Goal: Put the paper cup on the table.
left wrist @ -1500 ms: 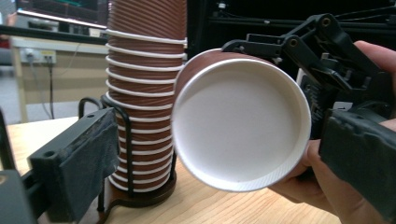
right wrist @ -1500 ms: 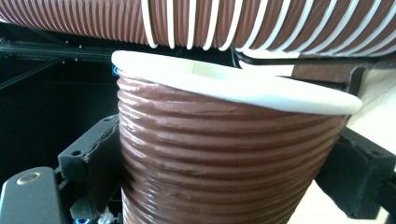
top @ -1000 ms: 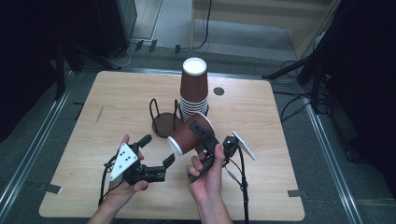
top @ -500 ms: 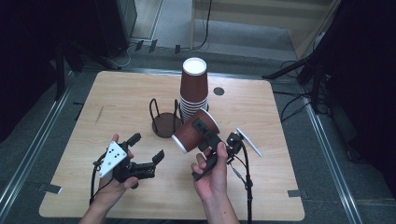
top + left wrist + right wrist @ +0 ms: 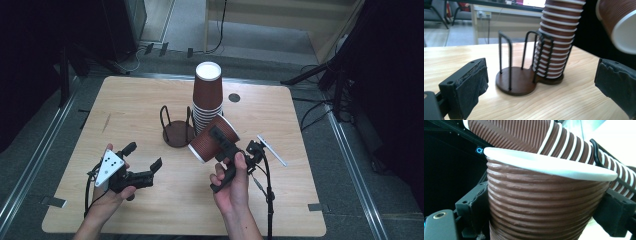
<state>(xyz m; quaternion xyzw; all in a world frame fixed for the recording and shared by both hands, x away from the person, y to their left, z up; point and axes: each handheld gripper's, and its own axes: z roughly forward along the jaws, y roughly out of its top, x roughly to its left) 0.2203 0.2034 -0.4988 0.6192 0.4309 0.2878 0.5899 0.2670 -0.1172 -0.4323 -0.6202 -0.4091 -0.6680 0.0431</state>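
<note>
A person's right hand holds my right gripper, shut on a brown ribbed paper cup that is tipped on its side, white rim toward the front left. In the right gripper view the cup sits between both jaws. Behind it a tall stack of the same cups stands upside down in a black wire holder whose near round base is bare. My left gripper is open at the front left, aimed at the holder, with nothing between its pads. The stack rises behind the wires.
The wooden table has a small black round spot behind the stack. Cables trail from both grippers toward the table's front edge. Dark floor, rails and stands surround the table.
The left gripper has drifted a little to the left, still open. The right gripper has lifted the held cup slightly up and to the right, closer to the stack.
</note>
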